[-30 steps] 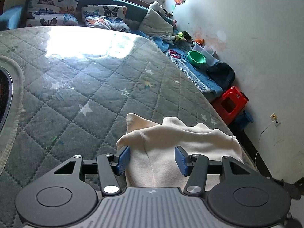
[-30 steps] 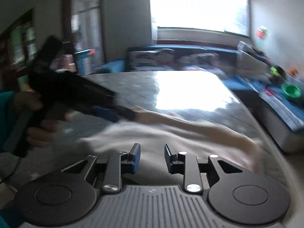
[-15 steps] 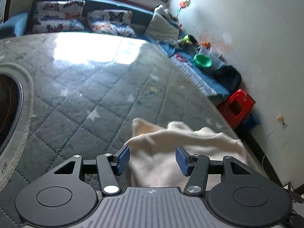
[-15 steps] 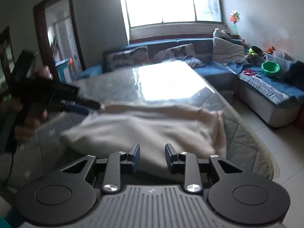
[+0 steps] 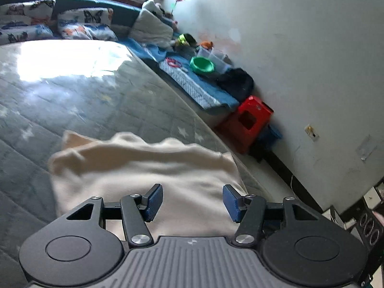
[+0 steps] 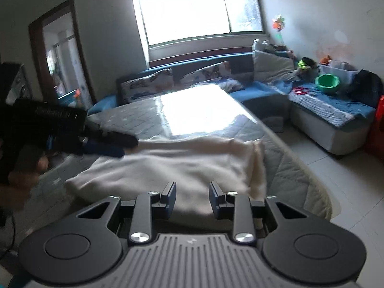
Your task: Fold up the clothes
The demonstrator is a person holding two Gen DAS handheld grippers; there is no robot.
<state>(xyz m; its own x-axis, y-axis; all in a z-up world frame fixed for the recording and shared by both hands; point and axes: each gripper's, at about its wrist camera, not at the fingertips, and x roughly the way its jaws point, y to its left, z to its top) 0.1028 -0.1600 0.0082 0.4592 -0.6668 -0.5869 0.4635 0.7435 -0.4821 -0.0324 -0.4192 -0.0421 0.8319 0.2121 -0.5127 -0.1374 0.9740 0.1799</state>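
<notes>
A cream garment [image 5: 144, 168] lies folded near the right edge of a grey quilted bed [image 5: 72, 110]; it also shows in the right wrist view [image 6: 182, 165]. My left gripper [image 5: 192, 200] is open and empty, held over the garment's near part. In the right wrist view the left gripper [image 6: 120, 145] shows from the side at the garment's far left edge. My right gripper [image 6: 192, 198] is open and empty, over the garment's near edge.
A blue sofa with butterfly cushions [image 6: 182, 79] stands behind the bed. A side bench holds a green bowl [image 5: 202, 64] and a dark bag [image 5: 236, 84]. A red stool [image 5: 247, 122] stands by the white wall. Tiled floor [image 6: 336, 180] lies to the right.
Both grippers pulled back from the garment and the left view turned right. The garment has settled flat on the bed. Both grippers stay open.
</notes>
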